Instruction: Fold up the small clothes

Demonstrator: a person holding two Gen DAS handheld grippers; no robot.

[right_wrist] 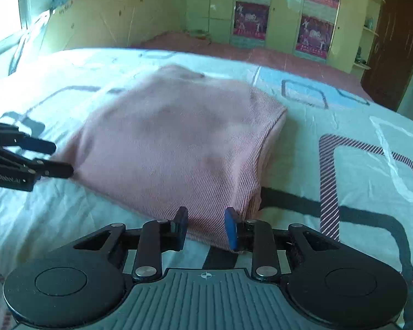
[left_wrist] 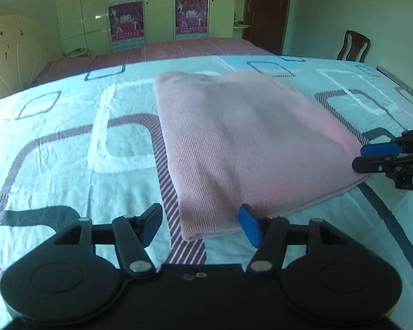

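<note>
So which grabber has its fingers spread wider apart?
The left gripper: its fingers stand wide apart around a corner of the folded pink garment. The right gripper's fingers sit much closer, pinching the garment's edge.

You are working in a home bedroom — a bed with a patterned sheet [left_wrist: 68,143] fills the foreground; at 12 o'clock stand pale green wardrobes [left_wrist: 157,8] bearing posters [left_wrist: 126,22], at 1 o'clock a wooden door [left_wrist: 267,8], at 2 o'clock a wooden chair [left_wrist: 353,45].

Pink garment [left_wrist: 242,148] was ribbed knit cloth, matt. Bedsheet [left_wrist: 68,148] under it was thin, wrinkled printed cotton. Left gripper [left_wrist: 201,224] was matt black plastic, blue pads, shiny metal rivets.
</note>
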